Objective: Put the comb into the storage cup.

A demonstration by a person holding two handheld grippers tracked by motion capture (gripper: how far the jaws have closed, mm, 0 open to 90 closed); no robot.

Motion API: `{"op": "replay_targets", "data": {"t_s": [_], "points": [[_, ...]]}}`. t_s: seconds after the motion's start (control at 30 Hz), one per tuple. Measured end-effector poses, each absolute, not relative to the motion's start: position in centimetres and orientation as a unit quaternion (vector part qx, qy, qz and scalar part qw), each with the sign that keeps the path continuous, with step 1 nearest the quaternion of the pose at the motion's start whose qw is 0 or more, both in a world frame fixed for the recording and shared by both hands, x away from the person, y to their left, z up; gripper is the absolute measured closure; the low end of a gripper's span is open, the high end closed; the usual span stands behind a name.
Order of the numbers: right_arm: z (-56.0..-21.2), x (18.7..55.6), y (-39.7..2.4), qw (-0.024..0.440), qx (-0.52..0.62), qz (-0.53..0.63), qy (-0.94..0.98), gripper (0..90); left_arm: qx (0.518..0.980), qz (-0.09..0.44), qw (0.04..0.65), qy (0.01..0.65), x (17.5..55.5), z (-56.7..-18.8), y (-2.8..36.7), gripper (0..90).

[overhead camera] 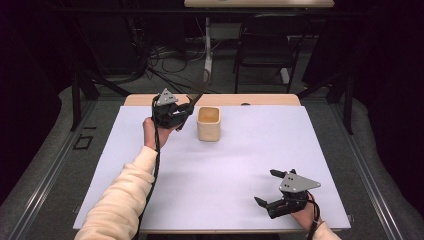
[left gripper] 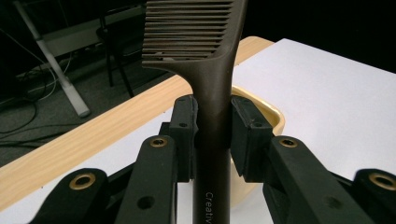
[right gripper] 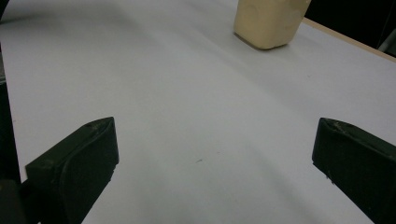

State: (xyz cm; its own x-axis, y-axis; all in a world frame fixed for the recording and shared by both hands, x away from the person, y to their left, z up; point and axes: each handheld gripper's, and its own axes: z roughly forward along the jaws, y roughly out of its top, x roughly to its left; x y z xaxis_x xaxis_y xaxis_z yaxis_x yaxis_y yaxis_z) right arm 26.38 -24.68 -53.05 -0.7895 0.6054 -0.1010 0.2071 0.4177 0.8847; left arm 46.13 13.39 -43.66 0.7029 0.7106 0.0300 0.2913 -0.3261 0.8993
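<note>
Gripping slim, smooth, toothed comb (left gripper: pixel 212 93)

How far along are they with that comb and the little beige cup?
Done: the comb is picked up, clamped by its handle in the left gripper, teeth end up. In hand: it hangs beside the beige cup, not yet inside. Left, probably: lower the comb into the cup and let go. The right gripper waits with open jaws near the front of the white table.
</note>
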Motion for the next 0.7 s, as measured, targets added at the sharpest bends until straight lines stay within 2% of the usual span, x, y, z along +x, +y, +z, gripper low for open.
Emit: {"op": "replay_targets", "data": {"t_s": [0.7], "points": [[-53.1, 26.4, -24.7, 0.208, 0.249, 0.479, 0.816, 0.0, 0.784, 0.223, 0.495, 0.299, 47.6, -42.7, 11.6, 72.0]]}}
